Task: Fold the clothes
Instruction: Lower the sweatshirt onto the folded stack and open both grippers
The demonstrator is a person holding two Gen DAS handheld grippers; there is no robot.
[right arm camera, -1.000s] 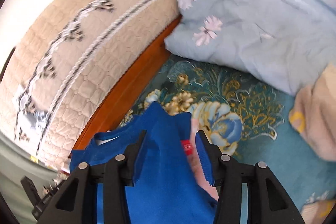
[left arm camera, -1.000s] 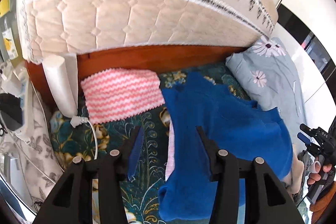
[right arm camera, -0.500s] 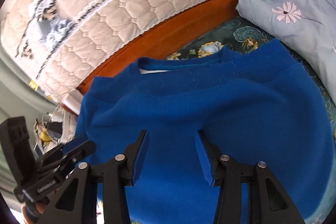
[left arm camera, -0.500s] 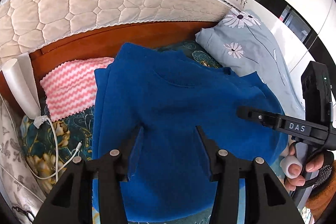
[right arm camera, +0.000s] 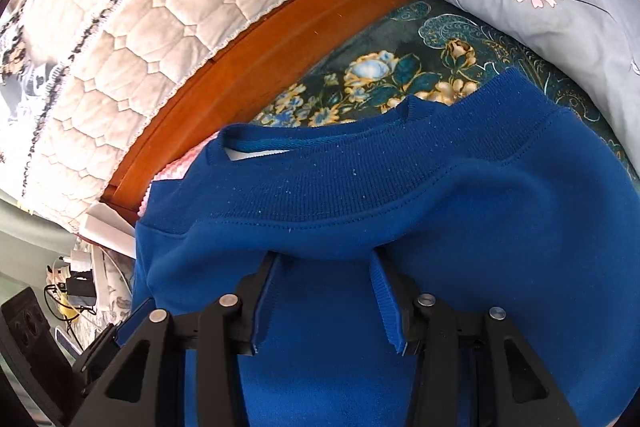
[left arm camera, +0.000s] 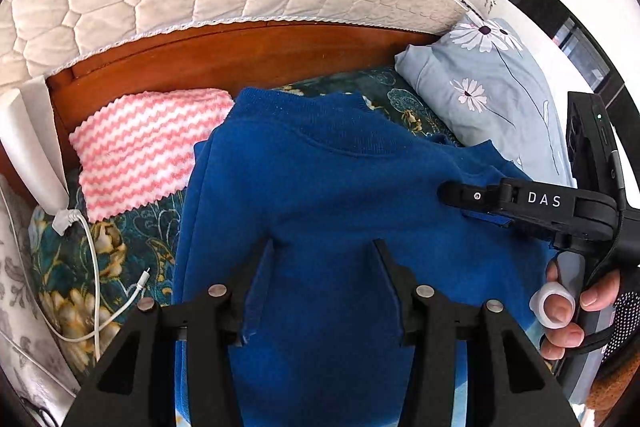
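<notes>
A: Where's the blue sweater (left arm camera: 328, 195)?

B: Lying on the bed (right arm camera: 400, 75), its ribbed band toward the headboard (left arm camera: 224, 51), beside a pink striped towel (left arm camera: 140, 143).

A: And the tongs?

B: The left tongs (left arm camera: 323, 267) and right tongs (right arm camera: 326, 279) both stand wide over the cloth, gripping nothing.

A: Folded?

B: Doubled over, I'd judge; whether more folds remain, I can't tell.
</notes>
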